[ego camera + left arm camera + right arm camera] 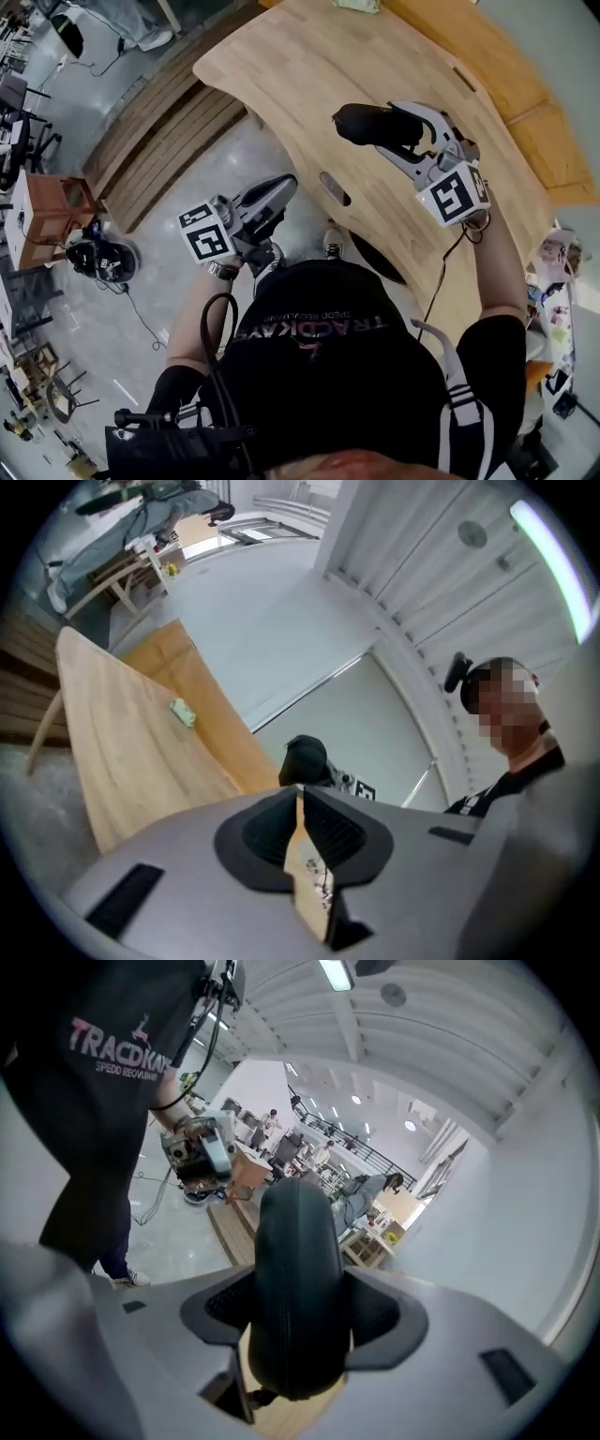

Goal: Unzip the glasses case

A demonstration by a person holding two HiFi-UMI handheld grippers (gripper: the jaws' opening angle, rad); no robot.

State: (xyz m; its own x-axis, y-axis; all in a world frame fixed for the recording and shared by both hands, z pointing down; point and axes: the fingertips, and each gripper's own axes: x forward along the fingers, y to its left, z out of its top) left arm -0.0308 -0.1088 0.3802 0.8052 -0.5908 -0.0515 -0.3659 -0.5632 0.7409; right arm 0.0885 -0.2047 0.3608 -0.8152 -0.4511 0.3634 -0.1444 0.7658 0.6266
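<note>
Much pale grey floor [94,309] underfoot, glossy, running off to the left of the head view. Overhead in the right gripper view, a white ribbed ceiling [422,1044] with strip lights. Across the upper middle of the head view, a big light-wood table [309,56] with a curved near edge; beside it on the floor, a slatted wooden platform [159,141]. Low in that view, a black T-shirt [328,375] on the person holding both tools.

Off the table's edge and over the floor — left gripper [279,190], jaws pressed together with nothing between them. Above the tabletop and clear of the wood — right gripper [411,131], jaws spread wide and clamped on the sides of the black glasses case [366,124], its length reaching out past the tips, zip line facing that gripper's camera.

At the table's far end, one small pale-green object [182,712], well apart from both grippers.
</note>
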